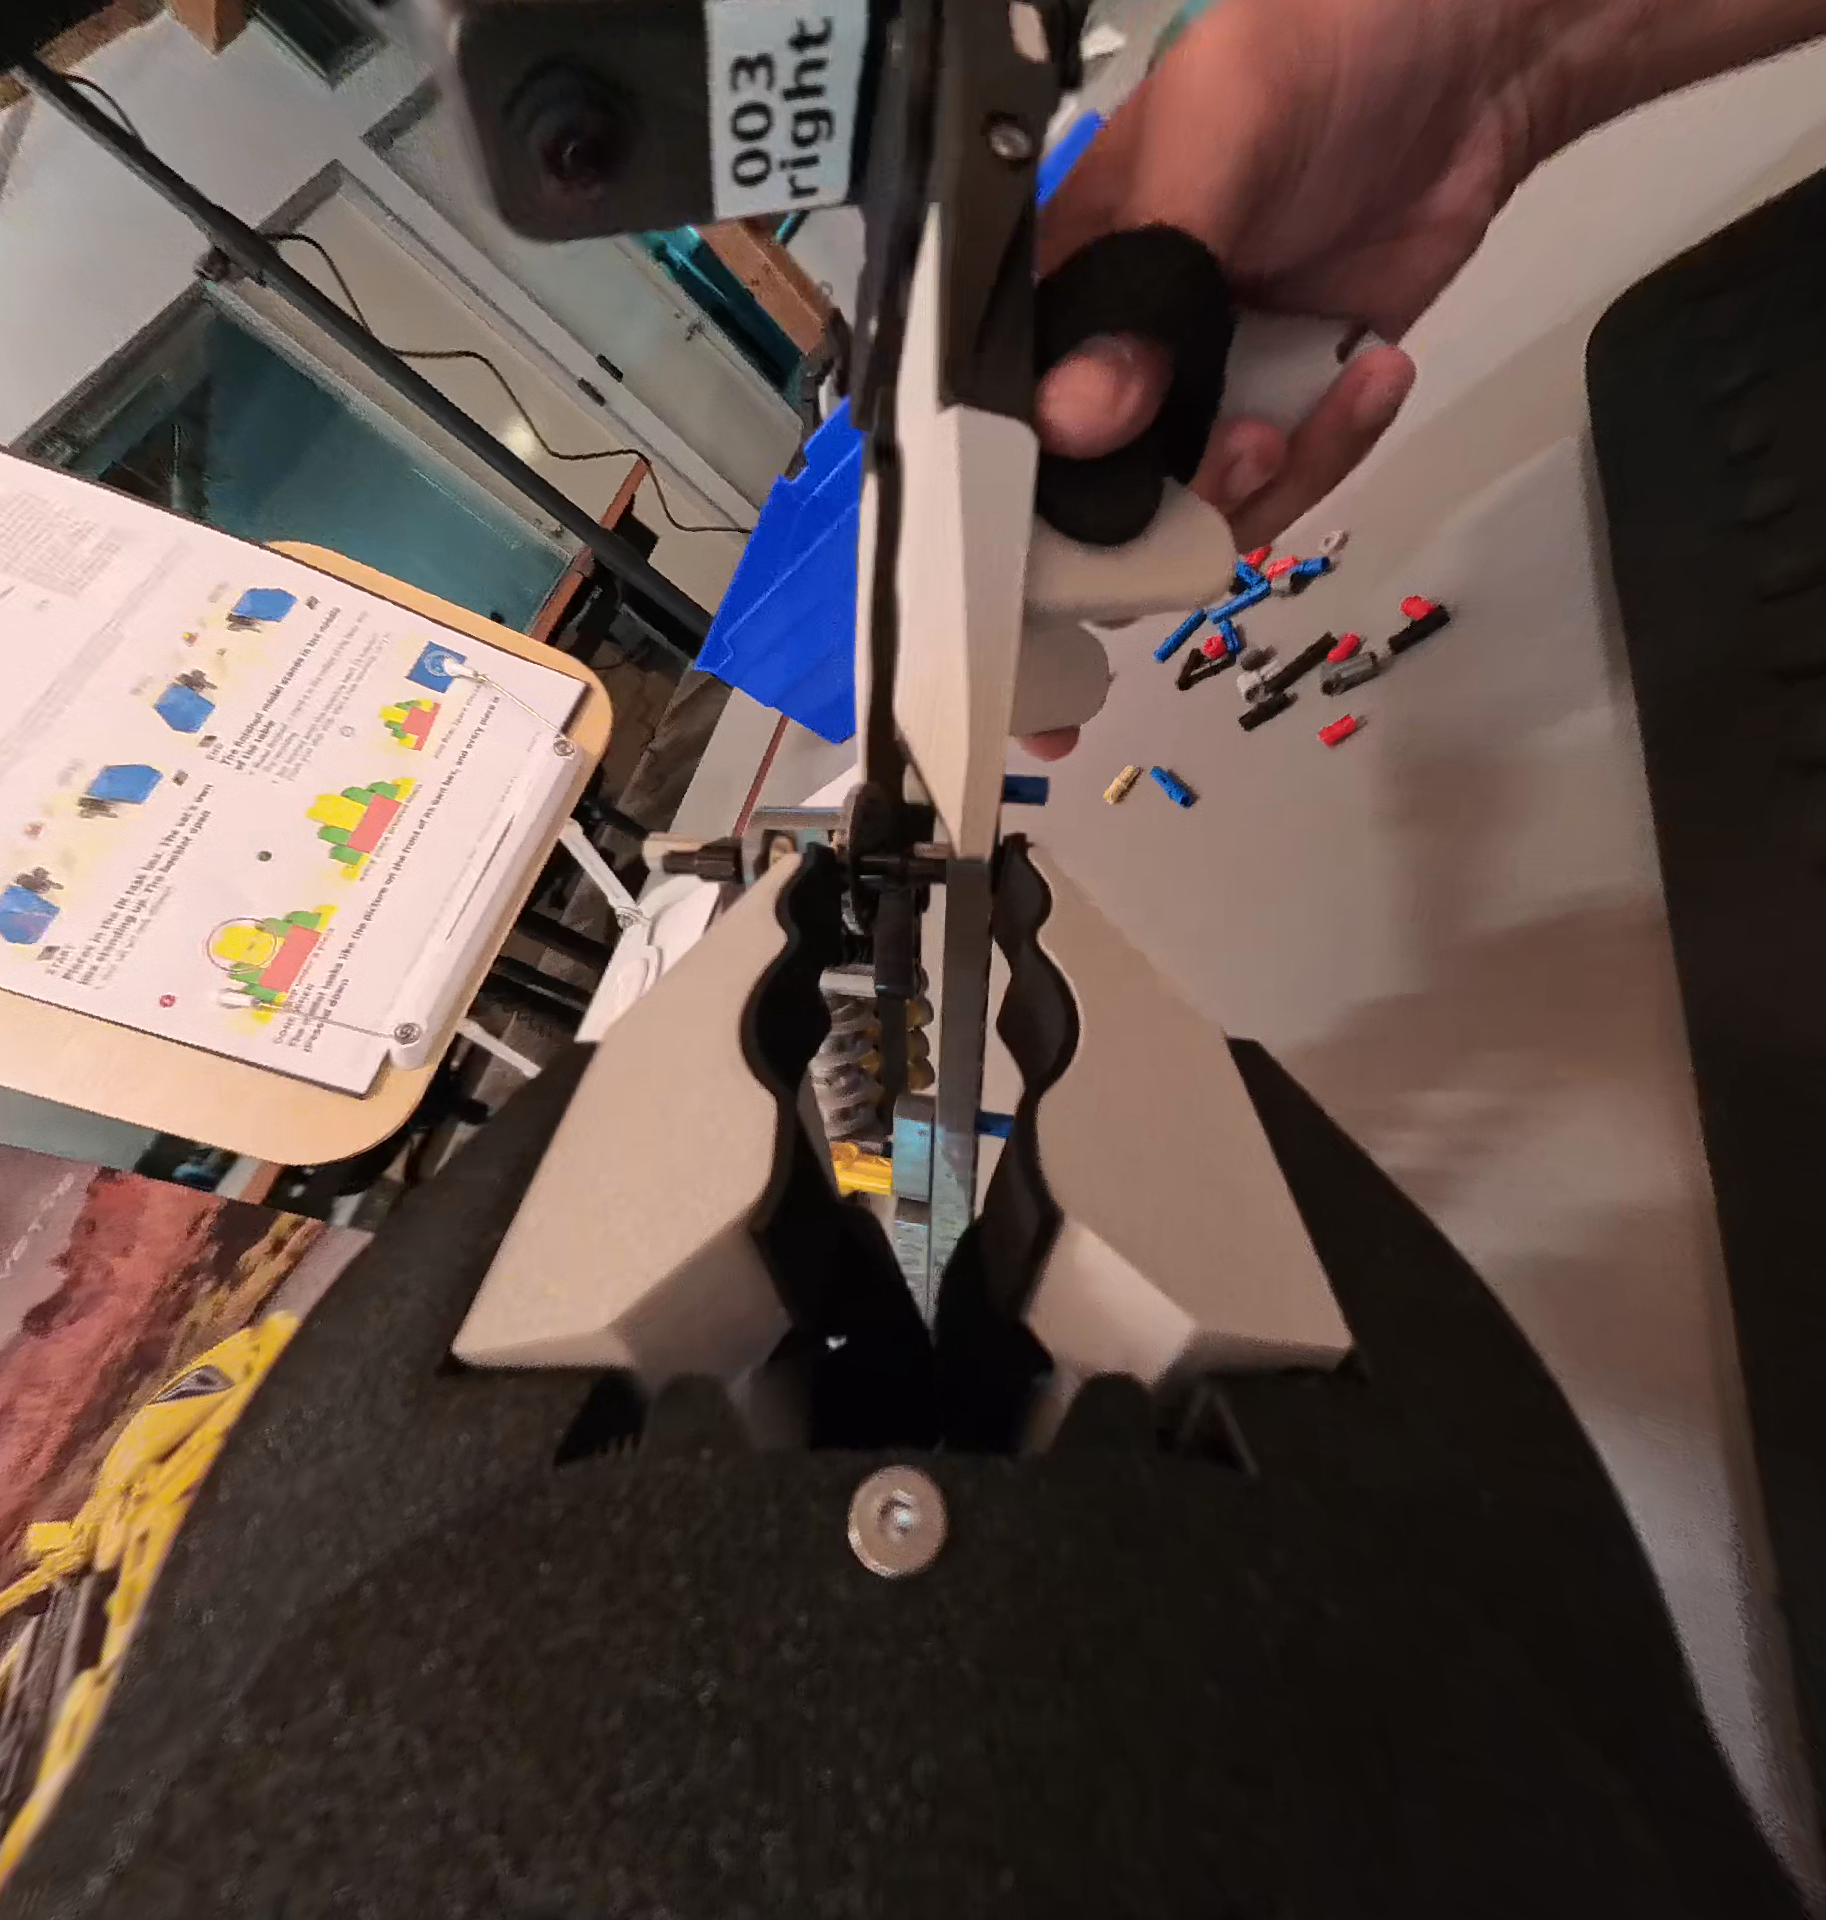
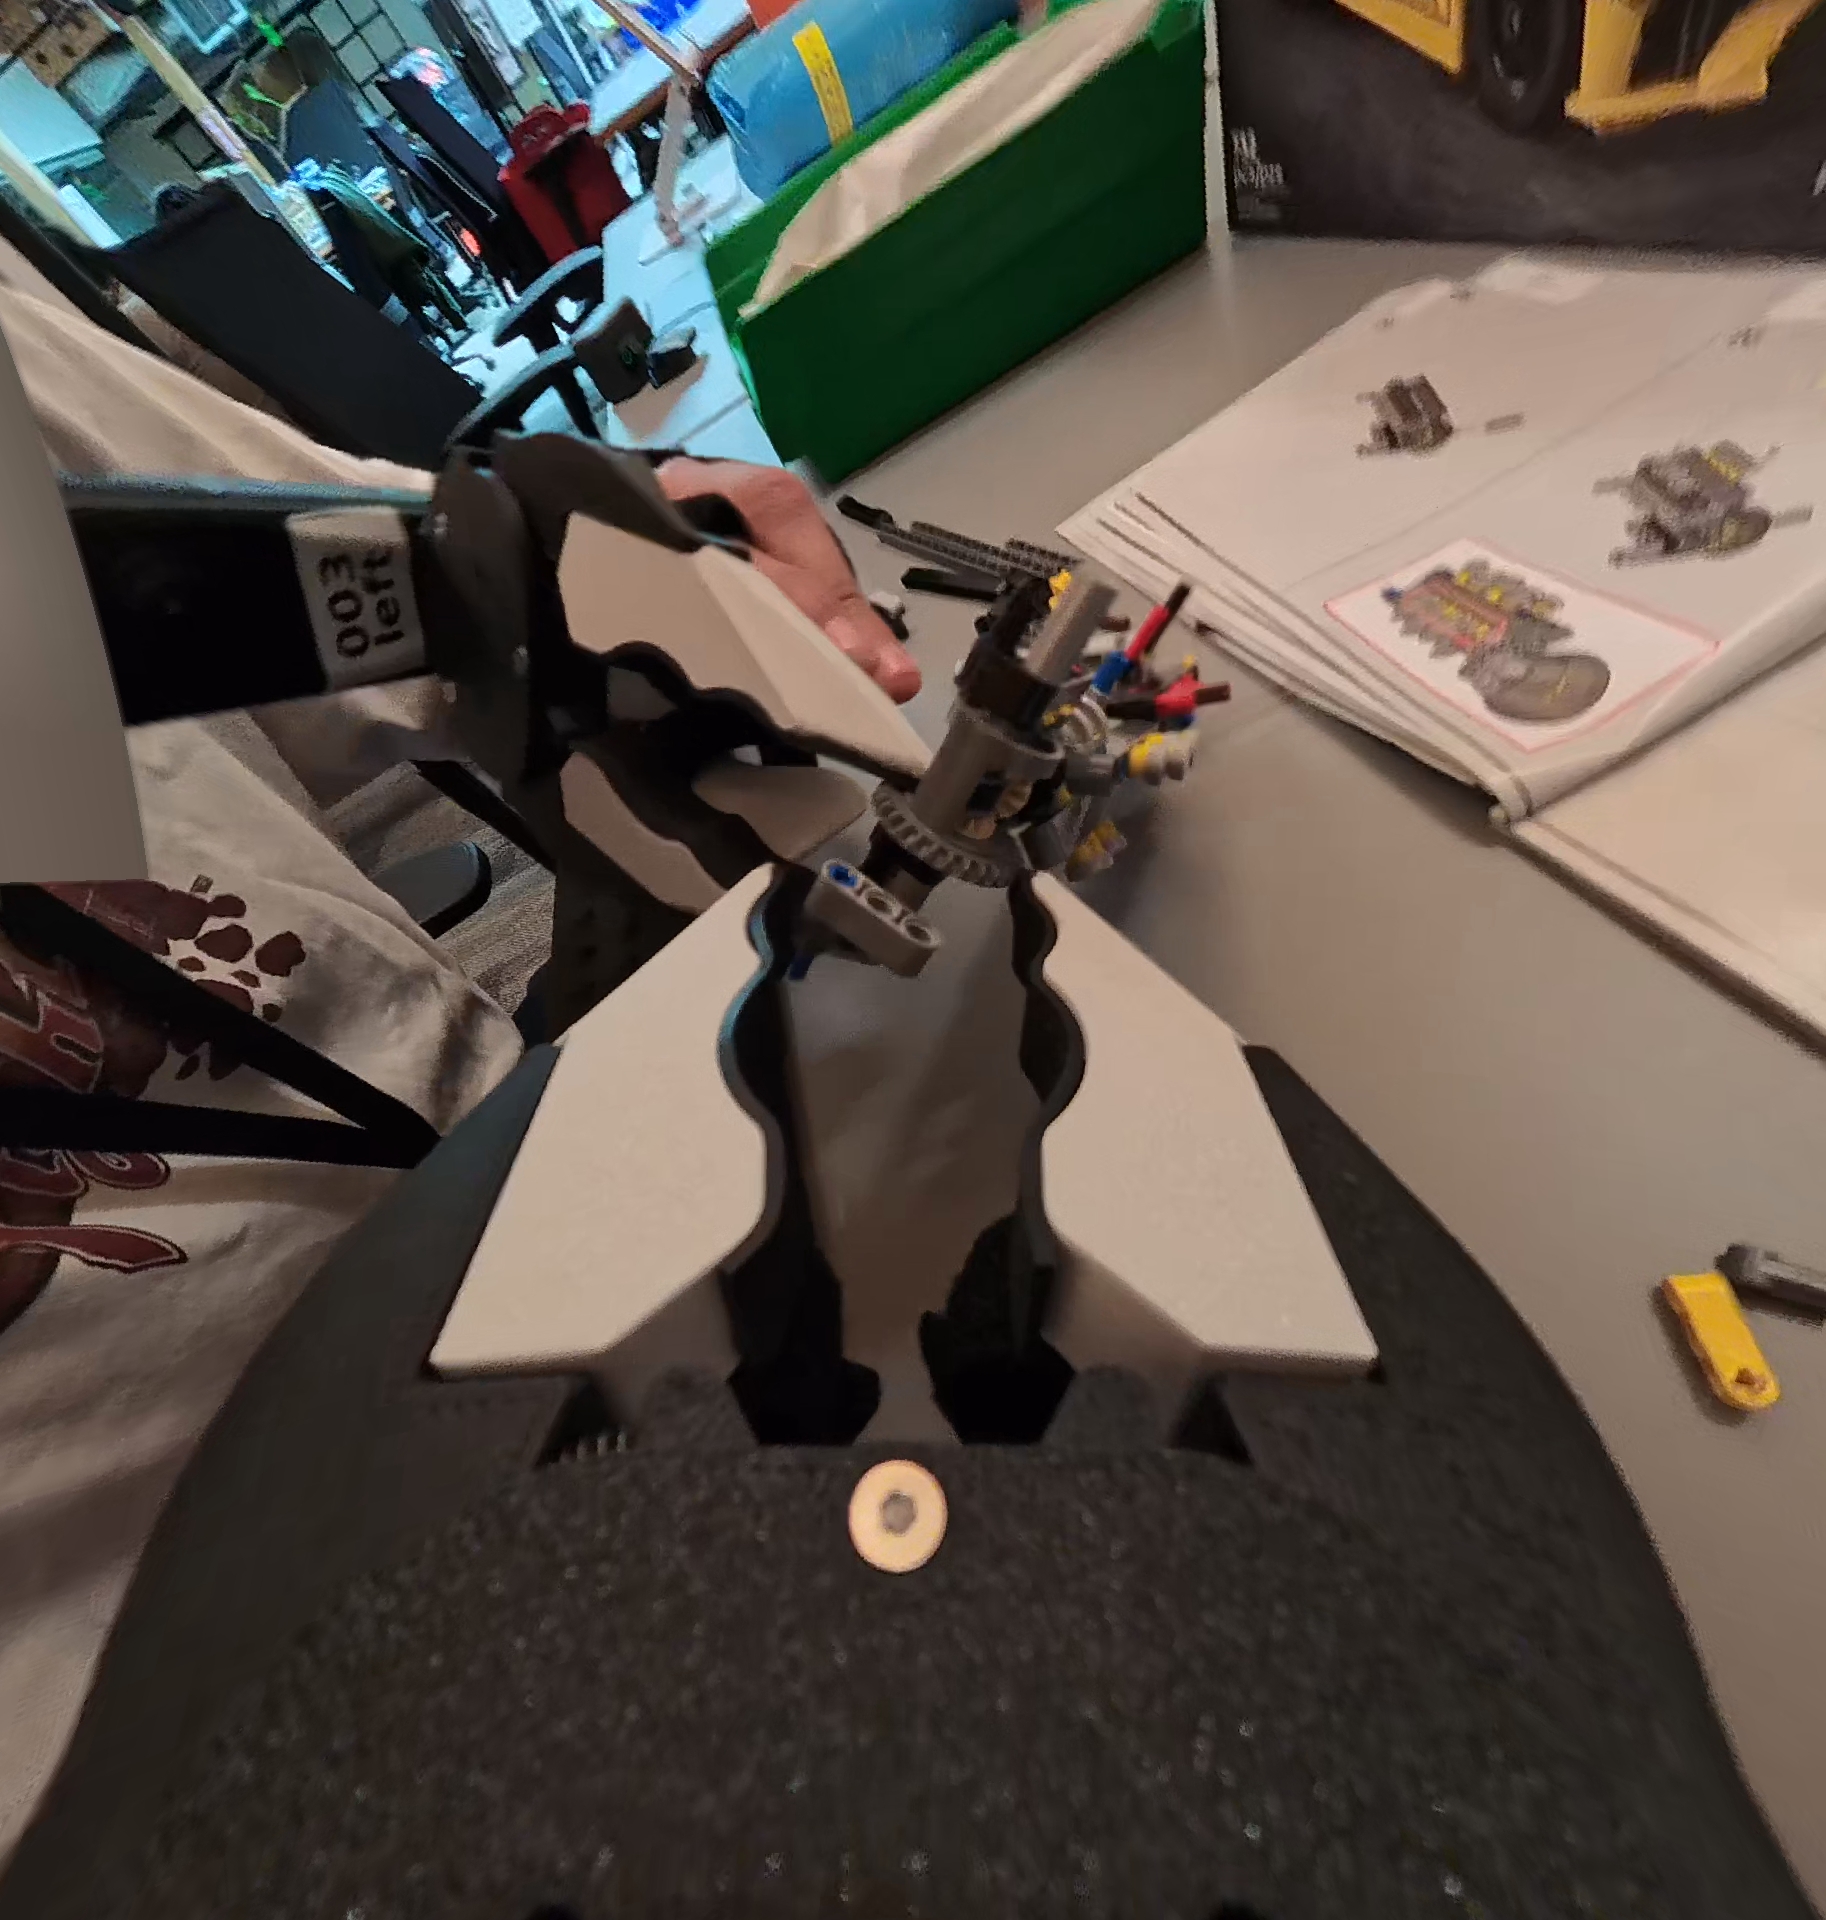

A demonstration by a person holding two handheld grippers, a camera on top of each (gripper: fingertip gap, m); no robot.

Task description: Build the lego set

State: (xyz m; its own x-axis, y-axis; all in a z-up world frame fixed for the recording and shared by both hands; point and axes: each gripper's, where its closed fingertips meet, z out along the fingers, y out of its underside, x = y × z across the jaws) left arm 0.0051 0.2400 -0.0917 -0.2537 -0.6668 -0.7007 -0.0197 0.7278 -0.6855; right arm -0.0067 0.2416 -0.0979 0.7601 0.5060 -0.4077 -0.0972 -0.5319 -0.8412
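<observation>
Lego assembly [image 2: 1002, 769] sits clamped in left hand-held gripper [image 1: 904, 883]; right hand-held gripper [image 2: 893, 904], jaws parted, touches its end.

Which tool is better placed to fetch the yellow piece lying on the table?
The right tool: its jaws stand open and hold nothing, and the yellow piece lies close beside it. The left tool is shut on the model.

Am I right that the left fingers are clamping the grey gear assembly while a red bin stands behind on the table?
Not quite: the bin is green, not red, as the right wrist view shows. The rest holds: the left gripper has its fingers clamped on the grey gear assembly.
</observation>
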